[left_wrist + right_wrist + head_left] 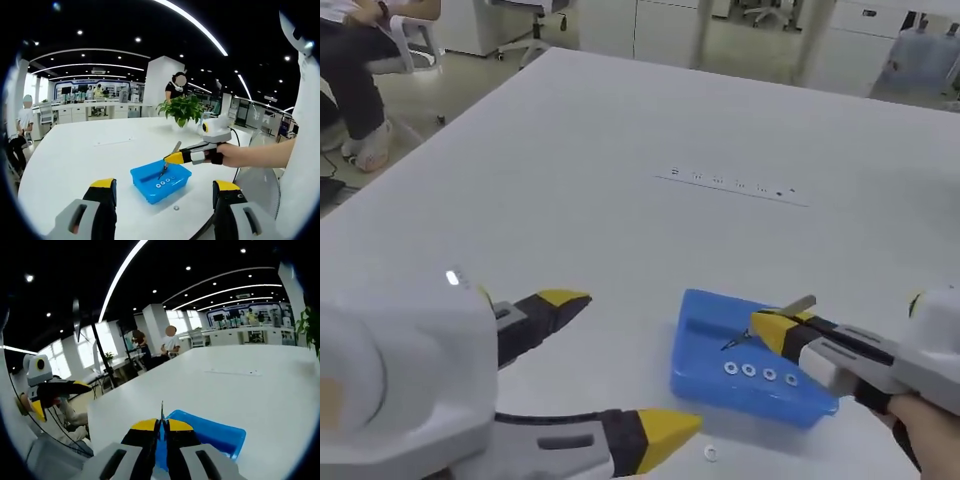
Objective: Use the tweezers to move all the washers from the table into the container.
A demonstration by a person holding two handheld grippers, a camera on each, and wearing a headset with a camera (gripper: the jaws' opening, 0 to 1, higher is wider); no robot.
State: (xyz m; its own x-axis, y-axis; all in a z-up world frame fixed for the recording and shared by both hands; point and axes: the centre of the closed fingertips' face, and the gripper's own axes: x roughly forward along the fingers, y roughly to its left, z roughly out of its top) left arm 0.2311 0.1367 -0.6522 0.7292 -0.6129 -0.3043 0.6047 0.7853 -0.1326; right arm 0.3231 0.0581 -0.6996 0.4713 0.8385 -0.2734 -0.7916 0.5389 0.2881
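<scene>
A blue container (740, 396) sits on the white table (620, 180) with several washers (760, 373) in a row inside it. My right gripper (766, 325) is shut on metal tweezers (736, 340), whose tips point down into the container just above the washers. One loose washer (710, 453) lies on the table in front of the container. My left gripper (620, 365) stands open to the left of the container with nothing between its jaws. In the left gripper view the container (150, 192), the right gripper (192, 156) and the loose washer (176, 207) lie ahead. In the right gripper view the tweezers (161, 412) stick out over the container (220, 432).
A thin marked strip (732, 186) lies farther back on the table. The table's left edge (430, 150) runs diagonally, with chairs and a seated person (360, 70) beyond it. A potted plant (182, 107) stands at the table's far side.
</scene>
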